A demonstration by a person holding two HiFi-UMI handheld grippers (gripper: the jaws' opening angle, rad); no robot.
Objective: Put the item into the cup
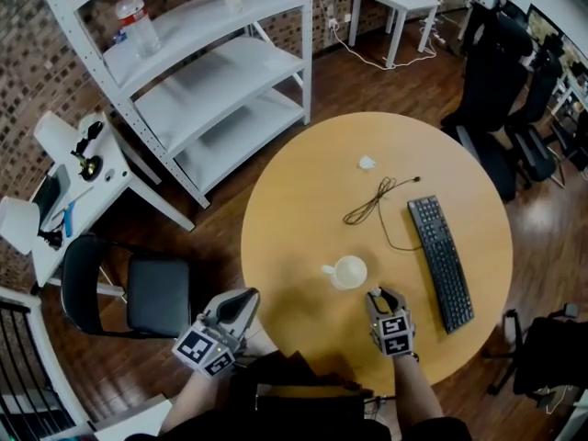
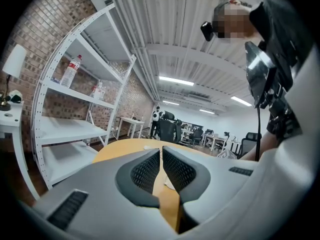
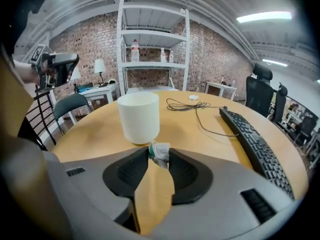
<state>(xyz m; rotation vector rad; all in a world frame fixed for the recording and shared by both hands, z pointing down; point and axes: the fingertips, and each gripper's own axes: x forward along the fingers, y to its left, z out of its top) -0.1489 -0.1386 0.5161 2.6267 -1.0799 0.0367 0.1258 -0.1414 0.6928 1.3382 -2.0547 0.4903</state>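
A white cup [image 1: 349, 272] stands upright on the round wooden table [image 1: 303, 200], near its front edge. In the right gripper view the cup [image 3: 138, 117] is just ahead of the jaws. My right gripper [image 1: 378, 294] sits right of the cup and close to it, low over the table. It [image 3: 159, 155] is shut on a small crumpled whitish item with a green edge [image 3: 160, 152], pinched at the fingertips. My left gripper [image 1: 246, 299] hangs off the table's front left edge; its jaws [image 2: 161, 156] are shut with nothing between them.
A black keyboard [image 1: 441, 260] lies to the right and a black cable [image 1: 372, 200] is coiled mid-table. A small white scrap [image 1: 367, 163] lies farther back. A black chair [image 1: 138, 292] and white shelving [image 1: 211, 72] stand to the left of the table.
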